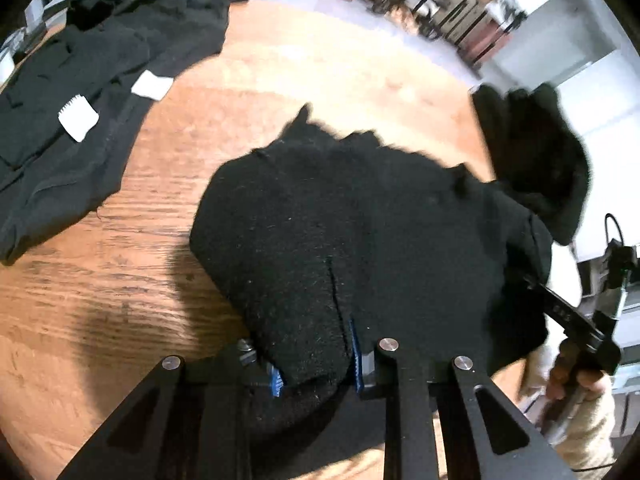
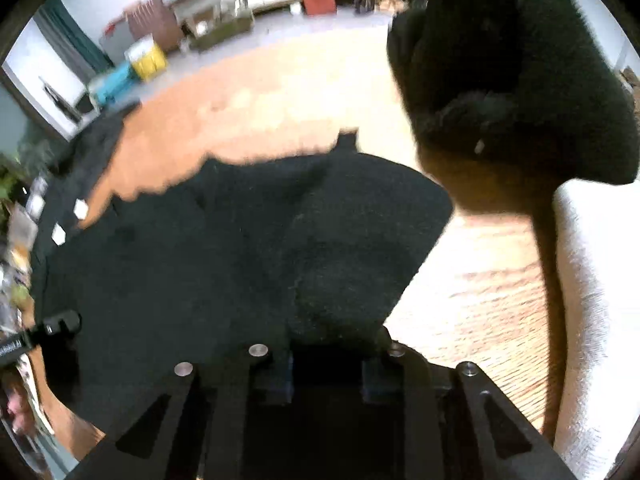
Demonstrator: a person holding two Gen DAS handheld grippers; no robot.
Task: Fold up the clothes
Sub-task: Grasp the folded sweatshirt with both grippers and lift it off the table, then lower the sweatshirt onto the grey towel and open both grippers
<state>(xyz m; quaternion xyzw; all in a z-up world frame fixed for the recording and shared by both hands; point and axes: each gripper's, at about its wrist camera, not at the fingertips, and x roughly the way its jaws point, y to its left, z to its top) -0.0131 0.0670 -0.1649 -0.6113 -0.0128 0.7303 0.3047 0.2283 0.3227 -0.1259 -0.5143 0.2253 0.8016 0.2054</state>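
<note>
Between the blue pads [image 1: 354, 354] of the left gripper [image 1: 316, 364], at the bottom middle of its own view, a thick bunch of black knit garment [image 1: 360, 232] is pinched; the jaws stand narrow, closed on the cloth. The right gripper [image 2: 326, 376], low in its own frame, looks the same: narrow jaws with the near edge of that garment [image 2: 240, 248] running in between the pads, though the dark there hides the exact contact. In the left view the right tool appears at the lower right edge, its handle in a person's hand [image 1: 576, 376].

From both jaws the cloth runs up and away into the frame, its long axis stretched sideways between the two grips, the far edge blurred over the wooden table [image 1: 132, 280]. Each hand holds its own end, so neither is nearer. The next move, I would guess, carries this near edge over toward the far one.

Another dark heap of fabric [image 2: 516, 80] sits at the upper right. Flat black clothes with white tags [image 1: 80, 92] lie upper left, well apart.
</note>
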